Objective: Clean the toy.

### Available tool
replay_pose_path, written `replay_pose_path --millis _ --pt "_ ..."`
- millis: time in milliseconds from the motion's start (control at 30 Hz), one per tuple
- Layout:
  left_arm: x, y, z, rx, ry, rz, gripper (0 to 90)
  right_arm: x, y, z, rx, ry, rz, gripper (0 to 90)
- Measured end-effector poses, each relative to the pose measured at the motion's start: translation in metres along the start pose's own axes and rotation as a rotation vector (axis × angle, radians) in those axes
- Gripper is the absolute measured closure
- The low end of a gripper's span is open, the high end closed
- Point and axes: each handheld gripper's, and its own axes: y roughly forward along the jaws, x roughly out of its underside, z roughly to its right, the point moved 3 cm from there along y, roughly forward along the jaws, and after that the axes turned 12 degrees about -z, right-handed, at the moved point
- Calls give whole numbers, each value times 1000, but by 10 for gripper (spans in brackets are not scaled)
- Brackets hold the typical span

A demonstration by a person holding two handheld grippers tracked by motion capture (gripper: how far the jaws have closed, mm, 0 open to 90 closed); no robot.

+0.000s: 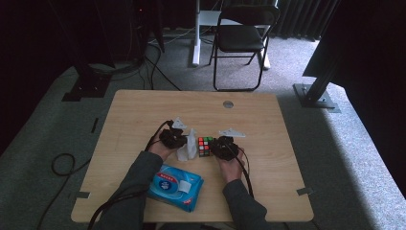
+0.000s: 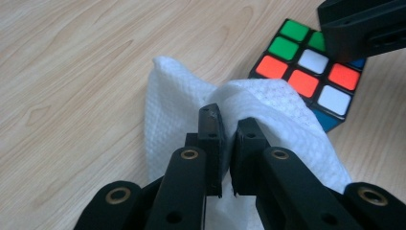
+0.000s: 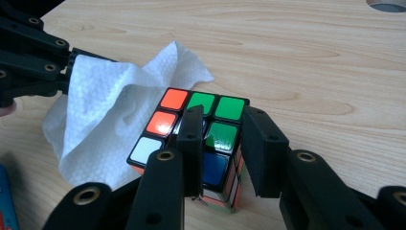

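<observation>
A blue wipes packet [image 1: 174,186] lies low in the high view, its contents hidden, on the worktop [image 1: 143,110]; the left claw [image 2: 229,125] is clamped on a white wipe [image 2: 177,91]; the right claw [image 3: 221,139] straddles a corner of the puzzle cube [image 3: 201,124] at frame centre, its jaws seemingly not quite pressing; the cube's far faces are hidden.

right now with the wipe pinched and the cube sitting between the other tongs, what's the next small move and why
Probably close the right tongs fully on the cube, then bring the wipe onto its top face. The right jaws straddle a corner of the cube on the table, but a gap shows beside one jaw, so it is not yet held firm. The left tongs are shut on the wipe, beside the cube.
</observation>
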Motion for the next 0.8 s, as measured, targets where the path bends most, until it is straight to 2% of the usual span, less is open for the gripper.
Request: replay_pose_path --millis 200,367,500,700,800 --pt "-1 0 5 24 33 10 848 -1 1 0 14 8 7 713" --pt "-2 0 6 32 41 13 848 -1 1 1 14 10 3 690" --pt "-2 0 8 44 55 8 848 0 -1 4 -4 28 -4 656" --pt "-3 2 11 59 77 -2 849 2 -4 -1 -18 4 -9 656" --pt "-3 3 12 66 85 -8 849 3 -5 -1 -23 9 -12 657"
